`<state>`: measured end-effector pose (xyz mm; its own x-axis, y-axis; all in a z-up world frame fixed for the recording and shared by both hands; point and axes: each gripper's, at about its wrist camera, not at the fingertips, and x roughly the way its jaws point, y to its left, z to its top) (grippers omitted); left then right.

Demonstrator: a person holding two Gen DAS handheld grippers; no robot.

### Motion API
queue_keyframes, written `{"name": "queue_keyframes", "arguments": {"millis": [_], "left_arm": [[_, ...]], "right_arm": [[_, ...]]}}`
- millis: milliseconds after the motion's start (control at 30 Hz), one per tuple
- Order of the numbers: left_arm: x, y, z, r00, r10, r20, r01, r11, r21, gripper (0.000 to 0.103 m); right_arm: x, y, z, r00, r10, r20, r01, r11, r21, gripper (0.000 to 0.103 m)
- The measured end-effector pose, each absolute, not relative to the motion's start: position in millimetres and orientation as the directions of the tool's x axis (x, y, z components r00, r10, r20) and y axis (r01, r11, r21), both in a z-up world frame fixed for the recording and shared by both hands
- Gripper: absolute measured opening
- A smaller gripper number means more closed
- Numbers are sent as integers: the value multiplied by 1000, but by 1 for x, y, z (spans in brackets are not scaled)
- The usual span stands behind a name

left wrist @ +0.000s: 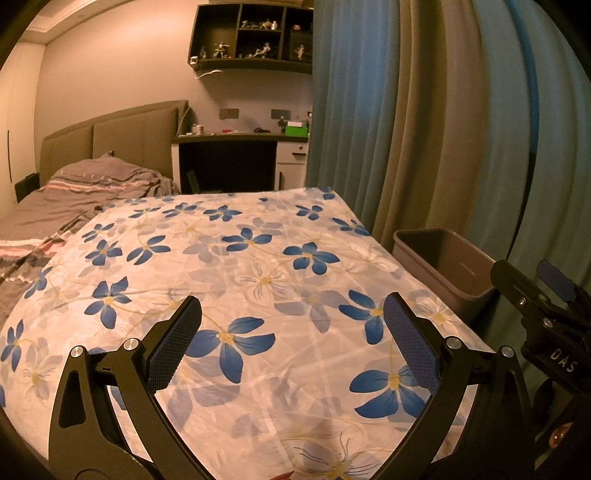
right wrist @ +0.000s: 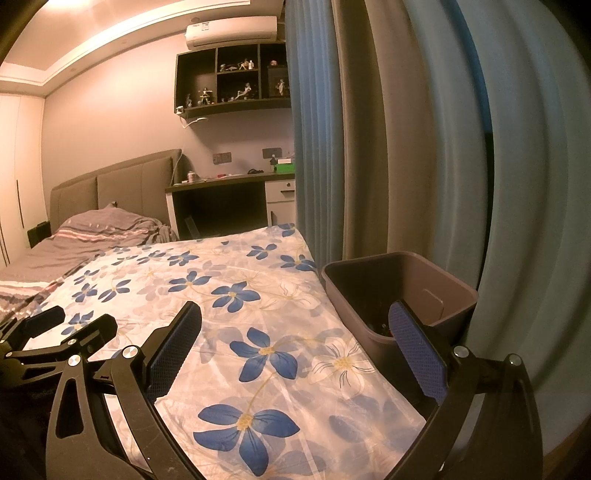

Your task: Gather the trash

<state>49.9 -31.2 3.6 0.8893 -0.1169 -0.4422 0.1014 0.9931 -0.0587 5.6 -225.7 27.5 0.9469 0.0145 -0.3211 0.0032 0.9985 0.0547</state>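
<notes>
Trash bin (right wrist: pixel 399 295) sits beside the bed, against the curtain (right wrist: pixel 369 147).
My left gripper (left wrist: pixel 291 339) and right gripper (right wrist: pixel 295 343) both hang spread wide and empty above the flowered sheet (left wrist: pixel 258 258); small dark scraps lie in the bin's bottom.

Bedroom, warm dim light. Bed with floral sheet (left wrist: pixel 236 280), grey striped bedding (left wrist: pixel 92 188) near the padded headboard (left wrist: pixel 122 140). Desk (left wrist: pixel 240 138) beside the headboard, dark wall shelf (left wrist: pixel 255 37) of figurines above. AC unit (right wrist: pixel 231 31) near the ceiling. Blue-grey curtains (left wrist: pixel 424 129) right.
</notes>
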Motion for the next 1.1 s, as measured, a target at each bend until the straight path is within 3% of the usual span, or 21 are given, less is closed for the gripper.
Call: {"name": "queue_keyframes", "arguments": {"millis": [1100], "left_arm": [[50, -34, 5, 889, -123, -440, 106, 992, -63, 97]], "right_arm": [[6, -228, 28, 947, 16, -322, 3, 998, 58, 97]]}}
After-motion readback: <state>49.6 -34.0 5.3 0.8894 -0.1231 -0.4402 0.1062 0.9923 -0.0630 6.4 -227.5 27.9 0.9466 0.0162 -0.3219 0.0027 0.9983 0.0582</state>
